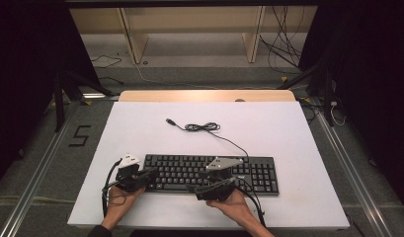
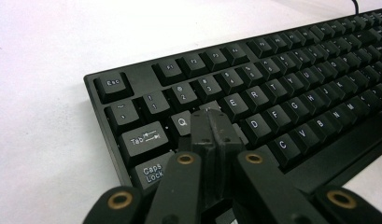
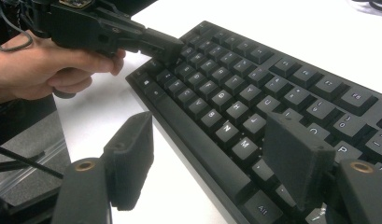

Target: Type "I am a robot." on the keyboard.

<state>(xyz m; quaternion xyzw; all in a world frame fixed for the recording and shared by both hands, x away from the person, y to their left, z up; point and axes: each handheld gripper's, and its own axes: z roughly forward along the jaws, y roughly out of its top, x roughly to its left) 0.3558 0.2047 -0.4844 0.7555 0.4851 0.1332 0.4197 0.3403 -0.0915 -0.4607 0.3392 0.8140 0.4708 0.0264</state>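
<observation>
A black keyboard [image 1: 212, 173] lies flat at the near middle of the white desk [image 1: 288, 133], its cable [image 1: 204, 127] trailing off behind it. The left gripper [image 2: 212, 122] has its jaws pressed together, tips over the letter keys near Q — at the keyboard's left end; the right gripper [image 3: 221, 154] has its jaws spread wide, one jaw over the keys by M, the other off the front edge above the desk.

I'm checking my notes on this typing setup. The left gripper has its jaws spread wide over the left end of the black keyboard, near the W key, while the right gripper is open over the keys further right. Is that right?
Not quite: the left gripper has its jaws shut together, not spread, as the left gripper view shows, with the tips near the W key of the black keyboard. The rest holds: the right gripper is open over the keys further right.
</observation>
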